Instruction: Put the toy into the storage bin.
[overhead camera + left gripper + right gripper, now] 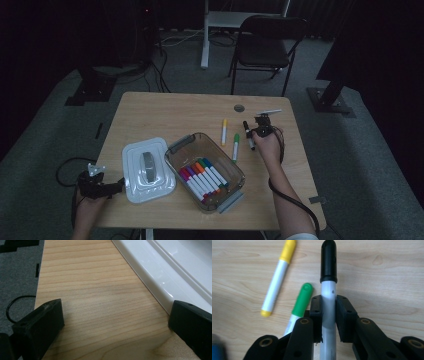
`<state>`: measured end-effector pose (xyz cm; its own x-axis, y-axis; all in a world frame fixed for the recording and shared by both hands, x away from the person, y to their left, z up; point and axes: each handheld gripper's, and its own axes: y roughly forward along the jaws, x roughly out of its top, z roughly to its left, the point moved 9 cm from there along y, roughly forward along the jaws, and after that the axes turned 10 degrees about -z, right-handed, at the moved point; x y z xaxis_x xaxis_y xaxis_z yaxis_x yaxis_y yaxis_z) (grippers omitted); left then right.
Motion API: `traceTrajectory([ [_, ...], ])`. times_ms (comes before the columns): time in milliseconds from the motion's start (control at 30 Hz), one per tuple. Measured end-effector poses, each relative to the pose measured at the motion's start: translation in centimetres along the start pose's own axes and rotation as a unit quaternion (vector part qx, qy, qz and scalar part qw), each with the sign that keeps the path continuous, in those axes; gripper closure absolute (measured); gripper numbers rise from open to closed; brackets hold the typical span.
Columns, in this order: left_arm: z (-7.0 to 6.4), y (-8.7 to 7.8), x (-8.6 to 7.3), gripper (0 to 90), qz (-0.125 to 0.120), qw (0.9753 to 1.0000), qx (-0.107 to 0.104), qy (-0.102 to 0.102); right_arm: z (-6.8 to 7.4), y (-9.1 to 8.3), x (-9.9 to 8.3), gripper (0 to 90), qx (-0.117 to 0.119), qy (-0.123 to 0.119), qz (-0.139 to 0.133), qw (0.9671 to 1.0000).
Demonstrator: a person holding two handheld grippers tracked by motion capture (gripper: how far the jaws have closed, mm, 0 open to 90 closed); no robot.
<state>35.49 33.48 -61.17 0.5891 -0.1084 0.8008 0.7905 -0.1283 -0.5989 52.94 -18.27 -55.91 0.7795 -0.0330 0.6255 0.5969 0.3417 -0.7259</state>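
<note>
Your right gripper point(328, 315) clamped on black-capped marker point(328, 285), jaws pinching white barrel just below cap. Marker sits near table's point(150, 107) far right, beside green marker point(300, 303) and yellow marker point(277, 277). Judgement: light, stiff, smooth plastic barrel, likely to roll or pivot in pinch. Grip mid-barrel, not cap; cap may pull off. Clear bin point(227, 162) with other markers lies left of it. Your left gripper point(115, 322) wide open, holding nothing, one jaw just beside white lid point(160, 272).
</note>
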Motion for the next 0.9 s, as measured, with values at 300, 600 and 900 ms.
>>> traceTrajectory([
  [300,0.0,0.0,0.0,0.5,0.0,1.0,0.0,0.0,3.8,-4.9,1.7,76.7,0.051,-0.04,-0.043,0.997],
  [600,0.0,0.0,0.0,0.6,0.0,1.0,0.0,0.0,9.3,-9.2,1.8,76.7,0.12,-0.082,-0.061,0.9875],
  [900,0.0,0.0,0.0,0.6,-0.001,1.0,0.0,0.0,13.8,-11.1,0.1,76.7,0.173,-0.123,-0.056,0.9757],
])
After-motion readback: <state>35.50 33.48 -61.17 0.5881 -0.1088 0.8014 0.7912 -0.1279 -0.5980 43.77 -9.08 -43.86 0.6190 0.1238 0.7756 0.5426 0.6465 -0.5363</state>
